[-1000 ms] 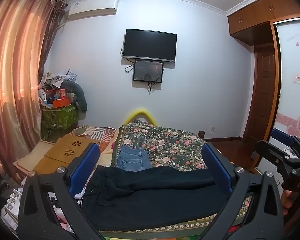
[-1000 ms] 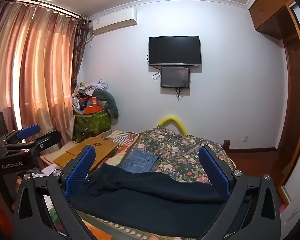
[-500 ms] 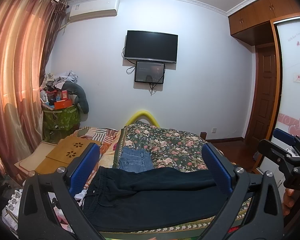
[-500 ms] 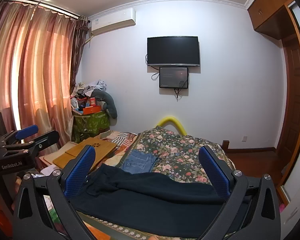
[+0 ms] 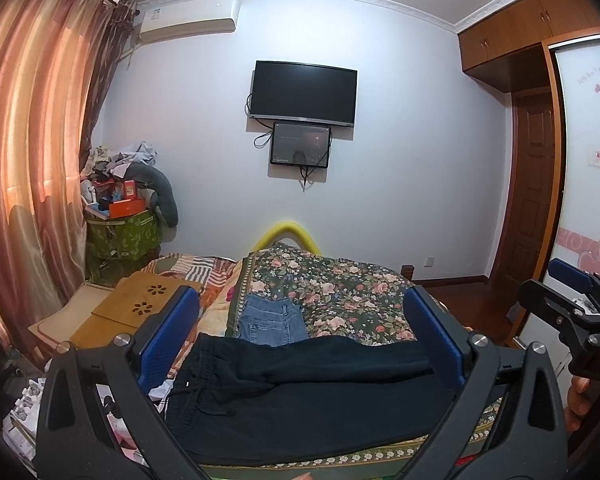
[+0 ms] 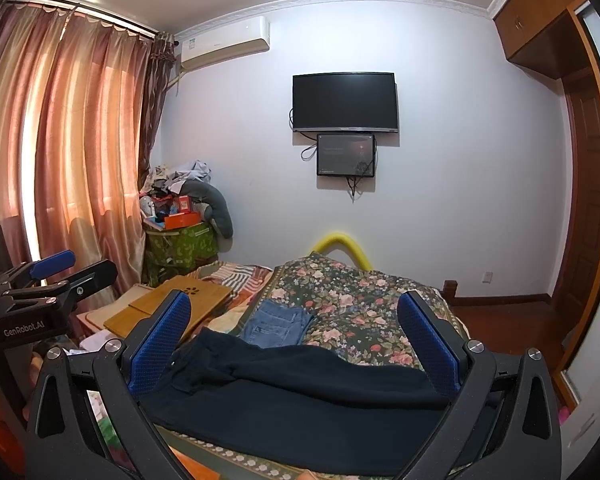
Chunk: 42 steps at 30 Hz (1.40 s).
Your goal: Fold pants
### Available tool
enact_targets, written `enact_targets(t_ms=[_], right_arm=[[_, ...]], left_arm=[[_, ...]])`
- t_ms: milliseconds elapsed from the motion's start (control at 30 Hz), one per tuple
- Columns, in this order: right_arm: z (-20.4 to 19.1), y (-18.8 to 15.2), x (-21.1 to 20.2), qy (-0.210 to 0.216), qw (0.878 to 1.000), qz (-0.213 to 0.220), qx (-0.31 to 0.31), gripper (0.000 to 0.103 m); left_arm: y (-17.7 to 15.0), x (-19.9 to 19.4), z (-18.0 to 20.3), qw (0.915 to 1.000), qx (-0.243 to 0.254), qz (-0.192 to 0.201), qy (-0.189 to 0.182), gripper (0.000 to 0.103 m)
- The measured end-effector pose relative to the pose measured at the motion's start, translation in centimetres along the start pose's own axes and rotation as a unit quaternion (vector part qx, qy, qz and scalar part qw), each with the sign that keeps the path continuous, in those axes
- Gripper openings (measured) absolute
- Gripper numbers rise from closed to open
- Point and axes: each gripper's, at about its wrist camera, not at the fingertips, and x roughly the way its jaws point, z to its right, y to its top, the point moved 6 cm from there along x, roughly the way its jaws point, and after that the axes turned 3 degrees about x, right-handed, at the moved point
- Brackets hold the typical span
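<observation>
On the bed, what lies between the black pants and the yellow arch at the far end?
Folded blue jeans lie just beyond the black pants, then bare floral bedspread up to the yellow arch. Both wrist views show this.

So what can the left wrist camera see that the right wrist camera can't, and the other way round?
Only the left wrist view shows the right gripper, open at its right edge, plus the wardrobe door with pink hearts. Only the right wrist view shows the left gripper, open at its left edge. Both share the dark pants spread flat on the floral bedspread, folded jeans behind them, and the wall TV.
</observation>
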Motion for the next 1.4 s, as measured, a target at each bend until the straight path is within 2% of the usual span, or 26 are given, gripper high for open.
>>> enact_targets(t_ms=[1400], right_arm=[[0.14,0.11,-0.1,-0.001,1.0,-0.002,0.004,0.103]], left_arm=[[0.2,0.03,0.41,0.9999,0.012,0.001,-0.003,0.103]])
